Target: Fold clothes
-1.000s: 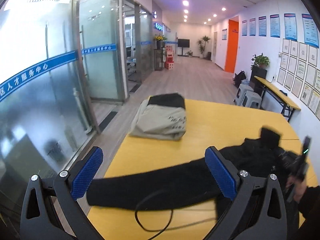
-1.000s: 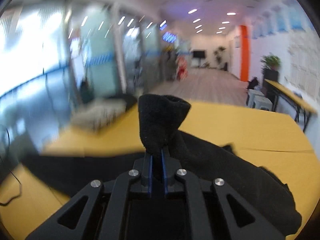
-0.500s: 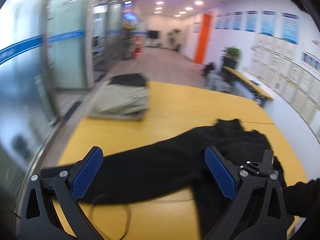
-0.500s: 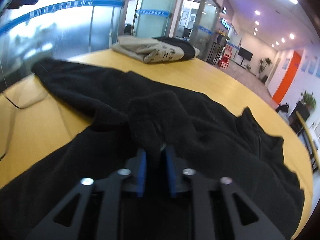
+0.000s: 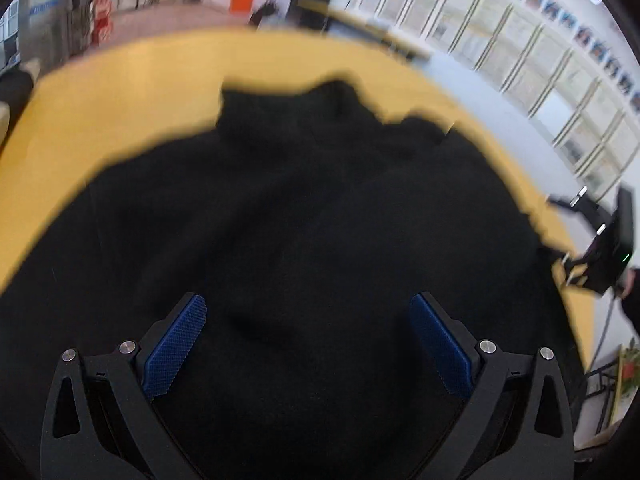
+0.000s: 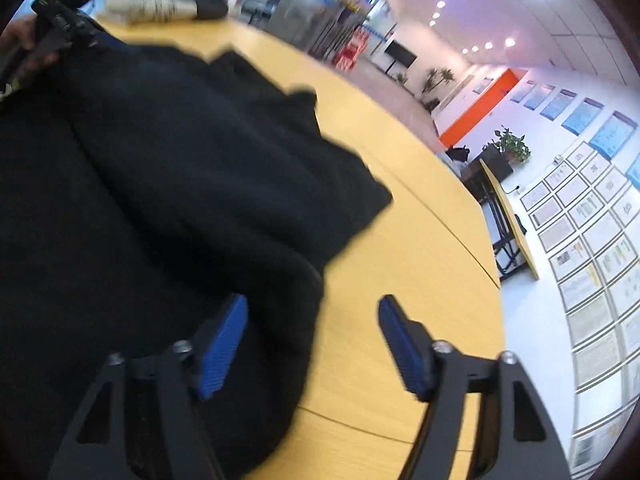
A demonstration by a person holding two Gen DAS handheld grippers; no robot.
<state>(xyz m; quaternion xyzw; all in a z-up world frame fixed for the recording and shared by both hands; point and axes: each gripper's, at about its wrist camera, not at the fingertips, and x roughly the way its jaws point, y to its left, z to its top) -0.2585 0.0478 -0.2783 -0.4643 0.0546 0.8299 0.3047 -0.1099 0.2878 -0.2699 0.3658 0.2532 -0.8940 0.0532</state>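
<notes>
A black fleece garment (image 5: 304,220) lies spread on the yellow table (image 5: 120,92). My left gripper (image 5: 308,340) is open and empty, close above the middle of the garment. My right gripper (image 6: 312,340) is open and empty at the garment's right edge (image 6: 180,184), its left finger over the cloth and its right finger over bare table (image 6: 420,240). The right gripper also shows in the left wrist view (image 5: 600,248) at the far right. The left gripper shows in the right wrist view (image 6: 60,24) at the top left.
A folded beige and black pile of clothes (image 6: 164,6) lies at the far end of the table. The table's rounded edge (image 6: 496,280) runs close to the right of my right gripper. A side desk (image 6: 508,216) stands by the wall.
My right gripper has opened and let go of the black cloth it held. My left gripper has moved from the sleeve end to over the garment's body.
</notes>
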